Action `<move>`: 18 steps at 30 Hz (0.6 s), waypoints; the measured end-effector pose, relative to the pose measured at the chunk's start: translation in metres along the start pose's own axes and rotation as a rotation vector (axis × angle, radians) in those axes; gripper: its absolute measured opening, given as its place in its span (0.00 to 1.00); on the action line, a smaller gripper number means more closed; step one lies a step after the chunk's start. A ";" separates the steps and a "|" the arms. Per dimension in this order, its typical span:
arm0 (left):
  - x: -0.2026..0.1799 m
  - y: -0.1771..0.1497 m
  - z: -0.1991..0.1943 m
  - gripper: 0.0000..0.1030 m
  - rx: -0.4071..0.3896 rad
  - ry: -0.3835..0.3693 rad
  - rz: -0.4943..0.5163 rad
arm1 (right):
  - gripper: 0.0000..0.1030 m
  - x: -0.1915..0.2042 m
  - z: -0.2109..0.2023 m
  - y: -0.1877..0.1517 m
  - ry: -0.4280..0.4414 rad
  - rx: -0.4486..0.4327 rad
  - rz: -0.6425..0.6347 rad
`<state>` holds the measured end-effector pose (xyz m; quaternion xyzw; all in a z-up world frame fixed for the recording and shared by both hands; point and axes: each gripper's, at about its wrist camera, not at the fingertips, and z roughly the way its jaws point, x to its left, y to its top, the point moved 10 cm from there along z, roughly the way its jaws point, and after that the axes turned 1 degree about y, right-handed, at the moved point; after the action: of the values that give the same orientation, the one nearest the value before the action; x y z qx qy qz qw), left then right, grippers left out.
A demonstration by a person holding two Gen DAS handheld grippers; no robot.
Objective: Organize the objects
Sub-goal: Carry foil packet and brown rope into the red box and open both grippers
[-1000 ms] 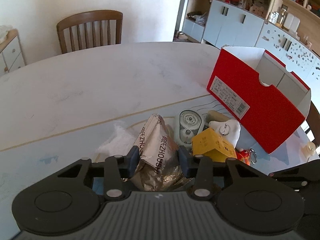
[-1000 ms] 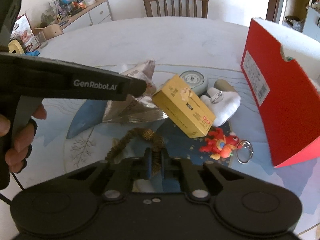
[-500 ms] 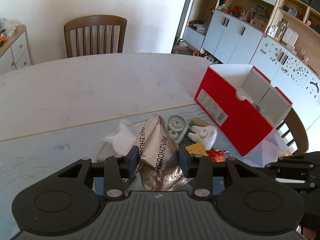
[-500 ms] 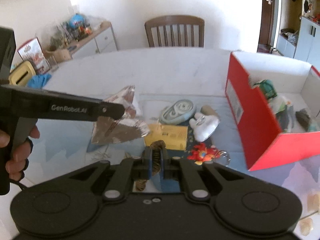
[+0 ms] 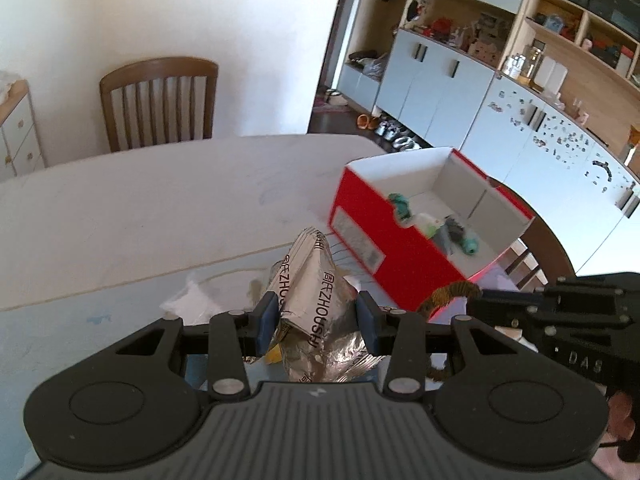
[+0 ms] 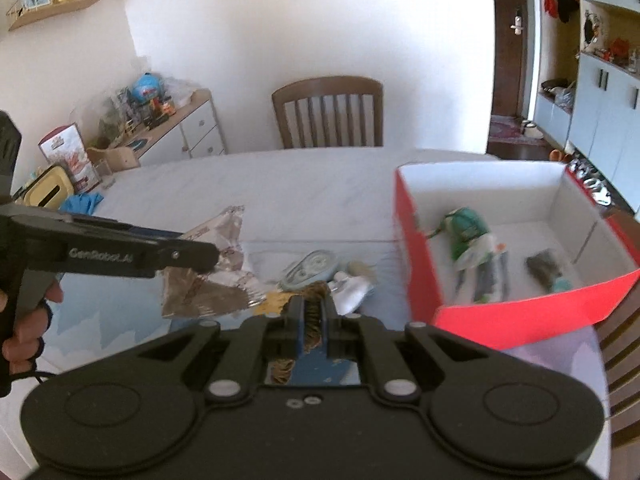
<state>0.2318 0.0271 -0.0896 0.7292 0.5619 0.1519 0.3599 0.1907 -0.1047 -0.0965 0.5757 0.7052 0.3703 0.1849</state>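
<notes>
Item: foil packet (image 5: 316,304), printed "ZHOUSHI", pinched upright between left gripper (image 5: 316,316) pads; right gripper (image 6: 310,320), branded "DAS", clamps brown cord (image 6: 311,316).

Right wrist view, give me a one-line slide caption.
Right gripper shut on a brown fuzzy strand, left gripper holding a foil packet, beside the red box.

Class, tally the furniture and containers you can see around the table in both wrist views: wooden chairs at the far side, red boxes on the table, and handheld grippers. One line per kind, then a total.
Wooden chair at the far side: 1
Red box on the table: 1
Handheld grippers, left gripper and right gripper: 2
Total: 4
</notes>
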 end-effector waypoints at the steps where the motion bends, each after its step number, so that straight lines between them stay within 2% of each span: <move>1: -0.005 0.002 0.000 0.40 -0.001 -0.002 0.005 | 0.06 -0.006 -0.004 0.003 -0.005 -0.005 0.005; 8: -0.046 0.019 0.012 0.40 0.000 -0.022 0.038 | 0.06 -0.053 -0.027 0.019 -0.035 -0.044 0.036; 18: -0.109 0.036 0.049 0.40 0.029 -0.032 0.073 | 0.06 -0.124 -0.049 0.031 -0.079 -0.074 0.047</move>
<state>0.2528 -0.0956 -0.0786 0.7567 0.5313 0.1451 0.3522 0.2116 -0.2358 -0.0621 0.5991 0.6694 0.3773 0.2250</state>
